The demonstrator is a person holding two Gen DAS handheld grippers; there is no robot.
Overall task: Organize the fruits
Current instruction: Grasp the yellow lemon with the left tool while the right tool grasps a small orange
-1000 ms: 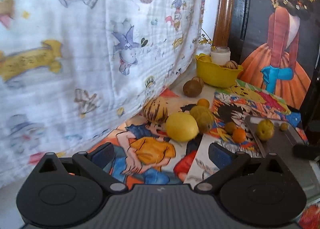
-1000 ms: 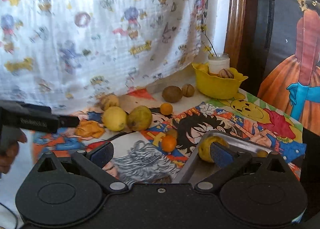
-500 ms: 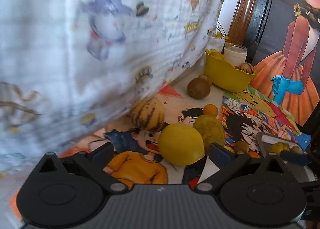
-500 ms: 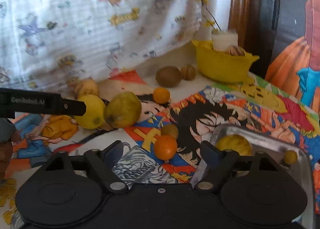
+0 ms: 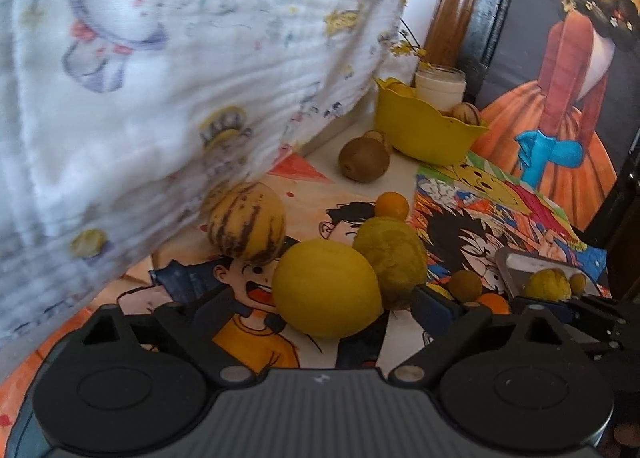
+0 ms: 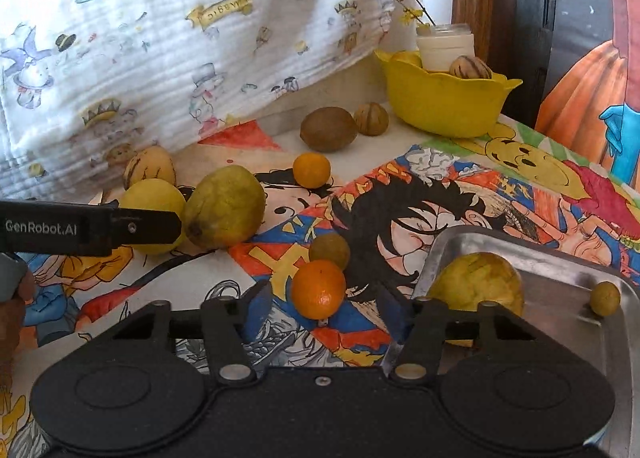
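Observation:
My left gripper [image 5: 324, 308] is open with a yellow lemon [image 5: 326, 288] between its fingers on the cartoon tablecloth; it is not clamped. A green-yellow pear [image 5: 394, 260] touches the lemon's right side and a striped melon [image 5: 246, 226] lies behind. My right gripper [image 6: 318, 310] is open around a small orange [image 6: 318, 290]. A brownish round fruit [image 6: 330, 251] sits just behind the orange. A metal tray [image 6: 560, 258] at the right holds a yellow fruit [image 6: 478, 282] and a small green one [image 6: 605, 298]. The left gripper shows in the right wrist view [image 6: 132, 226] beside the lemon [image 6: 152, 198].
A yellow bowl [image 6: 444, 102] with fruit stands at the back, a white jar [image 6: 444, 44] behind it. A kiwi [image 6: 328, 129], a walnut [image 6: 371, 119] and another small orange [image 6: 312, 170] lie on the table. A printed white cloth [image 6: 160, 38] hangs along the left.
Both grippers moved forward and down. The lemon now lies between my left fingers, and the small orange between my right fingers.

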